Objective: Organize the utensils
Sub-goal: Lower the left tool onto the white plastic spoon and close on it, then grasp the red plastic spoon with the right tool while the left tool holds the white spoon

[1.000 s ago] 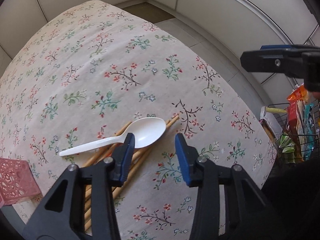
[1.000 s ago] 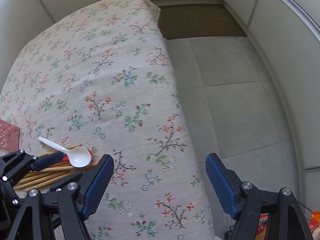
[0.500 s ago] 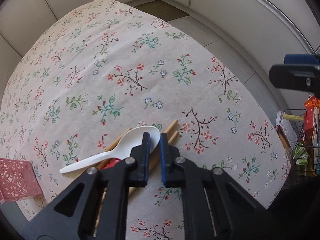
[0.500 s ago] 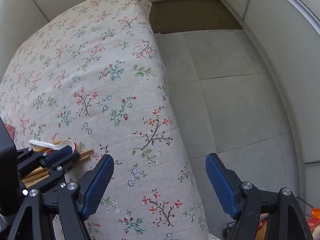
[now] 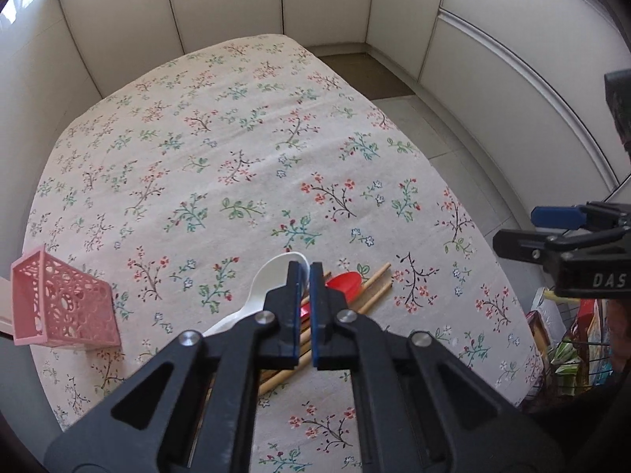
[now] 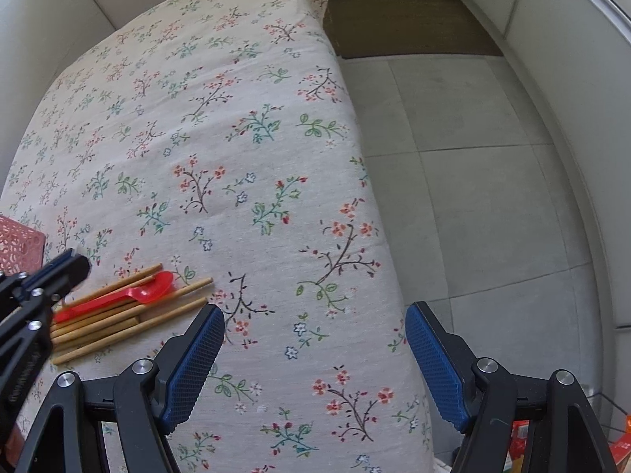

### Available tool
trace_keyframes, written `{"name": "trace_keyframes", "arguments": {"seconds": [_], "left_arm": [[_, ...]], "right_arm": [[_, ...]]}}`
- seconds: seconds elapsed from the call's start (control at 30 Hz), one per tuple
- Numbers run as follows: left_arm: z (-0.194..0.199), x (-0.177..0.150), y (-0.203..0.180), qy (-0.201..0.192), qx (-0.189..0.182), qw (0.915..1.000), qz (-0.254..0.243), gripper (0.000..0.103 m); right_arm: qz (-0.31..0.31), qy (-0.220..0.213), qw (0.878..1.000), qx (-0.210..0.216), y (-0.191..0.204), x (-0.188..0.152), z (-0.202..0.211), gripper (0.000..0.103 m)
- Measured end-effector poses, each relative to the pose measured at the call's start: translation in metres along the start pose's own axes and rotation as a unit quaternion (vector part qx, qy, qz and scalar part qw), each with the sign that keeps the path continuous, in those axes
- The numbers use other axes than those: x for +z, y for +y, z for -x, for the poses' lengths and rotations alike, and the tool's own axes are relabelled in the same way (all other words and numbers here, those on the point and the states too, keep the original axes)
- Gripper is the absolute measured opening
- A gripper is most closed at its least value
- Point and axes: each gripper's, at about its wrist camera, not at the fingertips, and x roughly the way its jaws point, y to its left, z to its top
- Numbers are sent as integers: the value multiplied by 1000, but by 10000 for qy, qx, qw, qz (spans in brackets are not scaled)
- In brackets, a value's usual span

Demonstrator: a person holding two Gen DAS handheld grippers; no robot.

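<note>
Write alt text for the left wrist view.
The left gripper is shut on the bowl edge of a white spoon, above a red spoon and wooden chopsticks on a floral tablecloth. A pink basket stands left.

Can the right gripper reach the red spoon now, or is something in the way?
Probably yes: the right gripper is open and empty, and the red spoon lies uncovered on top of the chopsticks, though the left gripper hovers close by.

White spoon (image 5: 272,280), red spoon (image 6: 136,295), pink basket (image 5: 63,307), floral tablecloth (image 5: 236,157).
</note>
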Motion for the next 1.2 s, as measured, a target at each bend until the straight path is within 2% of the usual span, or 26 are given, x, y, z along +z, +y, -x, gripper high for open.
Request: {"name": "trace_keyframes", "arguments": {"seconds": [0.4, 0.5, 0.63, 0.83, 1.17, 1.2], "left_arm": [[55, -12, 56, -498, -472, 9944, 807, 2], [63, -16, 72, -548, -629, 9915, 998, 2], [67, -22, 84, -591, -762, 9892, 1107, 2], [70, -24, 93, -603, -838, 9879, 1158, 2], [69, -24, 93, -568, -876, 9881, 1126, 2], [68, -24, 93, -565, -862, 9883, 1122, 2]], "right_arm": [[89, 332, 9980, 539, 35, 4, -24, 79], [124, 483, 9953, 829, 52, 6, -36, 71], [95, 752, 9907, 1130, 73, 11, -59, 53], [-426, 959, 9843, 1422, 71, 18, -91, 30], [-622, 1001, 9797, 1623, 66, 20, -104, 23], [-632, 1034, 9788, 1649, 66, 20, -105, 19]]}}
